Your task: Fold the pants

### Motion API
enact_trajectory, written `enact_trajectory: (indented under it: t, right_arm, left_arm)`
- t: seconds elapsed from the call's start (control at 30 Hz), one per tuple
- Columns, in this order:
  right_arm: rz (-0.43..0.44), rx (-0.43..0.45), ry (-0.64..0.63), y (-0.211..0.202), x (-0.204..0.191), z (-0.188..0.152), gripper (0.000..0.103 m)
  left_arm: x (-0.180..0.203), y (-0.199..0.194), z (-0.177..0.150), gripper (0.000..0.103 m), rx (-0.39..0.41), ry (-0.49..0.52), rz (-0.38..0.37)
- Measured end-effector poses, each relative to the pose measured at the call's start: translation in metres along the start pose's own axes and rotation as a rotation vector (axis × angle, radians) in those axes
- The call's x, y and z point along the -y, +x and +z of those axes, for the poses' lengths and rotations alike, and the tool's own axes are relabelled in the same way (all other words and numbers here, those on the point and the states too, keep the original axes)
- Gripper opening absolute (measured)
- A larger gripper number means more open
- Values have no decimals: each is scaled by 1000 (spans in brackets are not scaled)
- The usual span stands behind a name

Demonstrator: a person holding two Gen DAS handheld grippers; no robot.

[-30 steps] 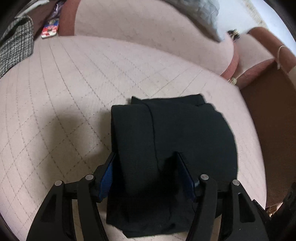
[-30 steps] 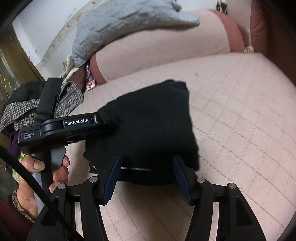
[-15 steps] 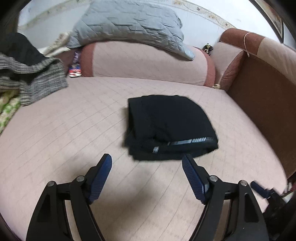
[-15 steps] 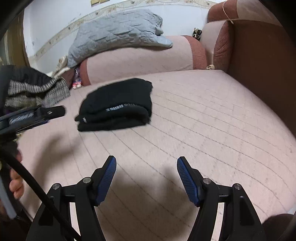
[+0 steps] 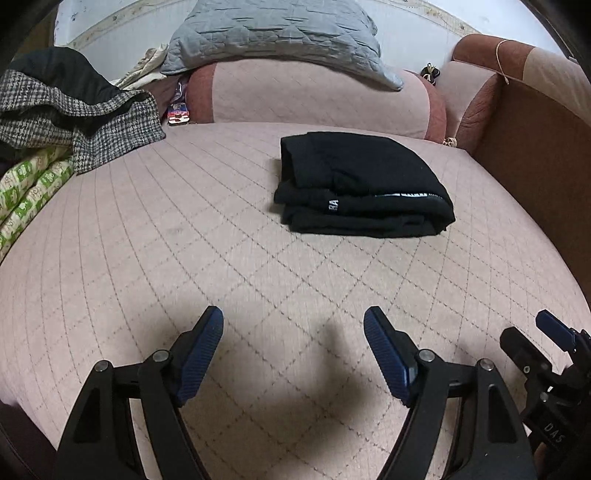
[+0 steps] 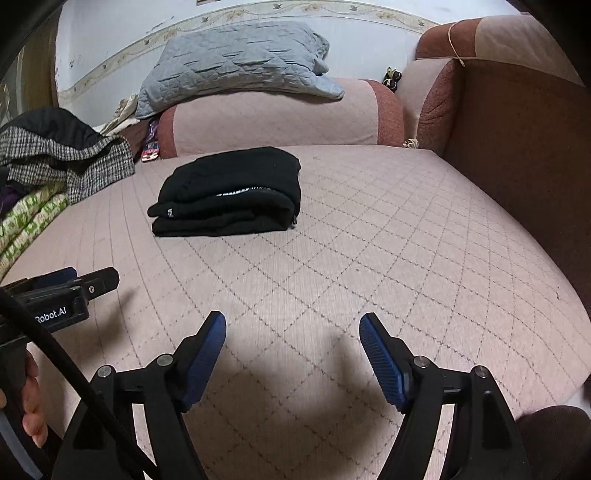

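The black pants (image 5: 360, 184) lie folded in a compact stack on the pink quilted sofa seat (image 5: 184, 258), at about one o'clock in the left wrist view and eleven o'clock in the right wrist view (image 6: 229, 192), well apart from both tongs. White lettering shows on the folded edge: "RA" can be read on a small tab, and a white printed strip runs along the fold, its letters too small to read.

The left tongs (image 5: 293, 332) hang over bare seat, released, with nothing between the blue pads (image 5: 201, 354). The right tongs (image 6: 291, 332) are likewise released over bare seat, the jaws opening, nothing between them.

In the right wrist view the left tool's body at nine o'clock carries "Robot.AI" in white. In the left wrist view the right tool at four o'clock shows "DAS".

A grey quilted pillow (image 5: 273, 33) rests on the sofa back at twelve o'clock; a houndstooth garment (image 5: 74, 122) lies heaped at ten o'clock.
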State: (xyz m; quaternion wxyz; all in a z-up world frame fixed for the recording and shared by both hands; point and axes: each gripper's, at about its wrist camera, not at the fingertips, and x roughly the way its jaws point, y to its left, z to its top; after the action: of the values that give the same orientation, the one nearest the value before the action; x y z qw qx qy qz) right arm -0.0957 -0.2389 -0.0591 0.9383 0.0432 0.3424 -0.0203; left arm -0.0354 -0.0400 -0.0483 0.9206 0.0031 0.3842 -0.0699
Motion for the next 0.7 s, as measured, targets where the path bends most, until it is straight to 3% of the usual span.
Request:
enact_trajectory:
  t: [0.37,0.7]
  right_arm:
    - [-43,-19,22,13,2,-5,80]
    - [-100,14,57,16,10,-2,82]
  left_arm:
    - [3,5,-12,78,-1,21,-7]
    - [5,17,-20,79,-13,51,-1]
